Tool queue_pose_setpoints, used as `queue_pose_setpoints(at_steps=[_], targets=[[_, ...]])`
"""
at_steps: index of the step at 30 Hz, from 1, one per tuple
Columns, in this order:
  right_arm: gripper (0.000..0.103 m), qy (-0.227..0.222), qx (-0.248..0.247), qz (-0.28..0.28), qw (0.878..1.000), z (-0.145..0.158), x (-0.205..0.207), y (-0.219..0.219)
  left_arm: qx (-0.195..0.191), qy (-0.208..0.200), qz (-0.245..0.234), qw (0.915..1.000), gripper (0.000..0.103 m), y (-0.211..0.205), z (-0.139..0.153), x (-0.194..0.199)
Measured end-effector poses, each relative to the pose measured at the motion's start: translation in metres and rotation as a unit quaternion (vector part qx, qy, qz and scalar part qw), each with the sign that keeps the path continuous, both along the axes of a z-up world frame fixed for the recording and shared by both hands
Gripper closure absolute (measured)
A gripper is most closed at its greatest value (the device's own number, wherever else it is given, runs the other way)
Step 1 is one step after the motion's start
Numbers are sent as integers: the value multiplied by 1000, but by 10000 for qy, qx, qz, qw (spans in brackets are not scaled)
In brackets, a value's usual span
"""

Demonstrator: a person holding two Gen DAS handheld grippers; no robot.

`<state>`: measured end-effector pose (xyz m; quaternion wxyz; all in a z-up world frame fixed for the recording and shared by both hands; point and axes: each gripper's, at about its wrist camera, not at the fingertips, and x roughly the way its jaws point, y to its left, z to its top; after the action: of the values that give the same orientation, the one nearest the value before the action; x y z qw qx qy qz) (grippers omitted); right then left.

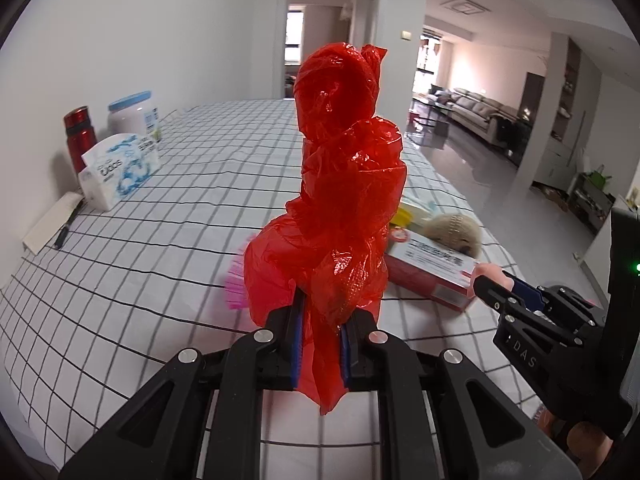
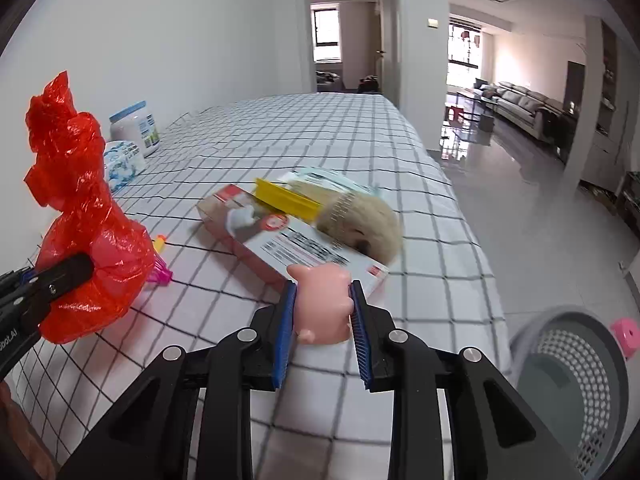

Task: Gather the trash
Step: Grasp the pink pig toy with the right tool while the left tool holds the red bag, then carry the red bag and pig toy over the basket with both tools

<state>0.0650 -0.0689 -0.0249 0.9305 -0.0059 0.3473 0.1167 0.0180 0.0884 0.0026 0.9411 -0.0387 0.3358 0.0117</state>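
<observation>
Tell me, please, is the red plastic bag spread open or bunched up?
Bunched up: the red plastic bag stands as a crumpled twist, pinched by the left gripper.

Left, right wrist views — close, facing downward | share checked table (image 1: 160, 220) — edges blurred

Pink brush (image 1: 234, 288) mostly hidden behind red bag (image 1: 344, 200), blurred. Box (image 1: 432, 276) partly behind bag in left view; print too smeared to read. Fuzzy tan lump (image 2: 360, 220) motion-blurred, can't ID. Yellow item (image 2: 286, 198) half covered by lump. Pink toy (image 2: 322, 304) in right tool (image 2: 323, 312): lower part masked by pads. Basket (image 2: 576, 384) cut by frame edge, btm right. Tissue pack (image 2: 122, 164) partly behind bag in right view.
</observation>
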Motion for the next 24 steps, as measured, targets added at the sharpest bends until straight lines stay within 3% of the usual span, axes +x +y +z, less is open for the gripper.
queue_pose_setpoints(at_steps=[11,24], targets=[[77,-56,12,-939,9956,4,-49,-78,-26,20,-1007,9949,89,-74,1,-7],[77,4,74,-2188,9757,-8,-90,-175,10,206,-2280,9734,89,-177,-9,-4]])
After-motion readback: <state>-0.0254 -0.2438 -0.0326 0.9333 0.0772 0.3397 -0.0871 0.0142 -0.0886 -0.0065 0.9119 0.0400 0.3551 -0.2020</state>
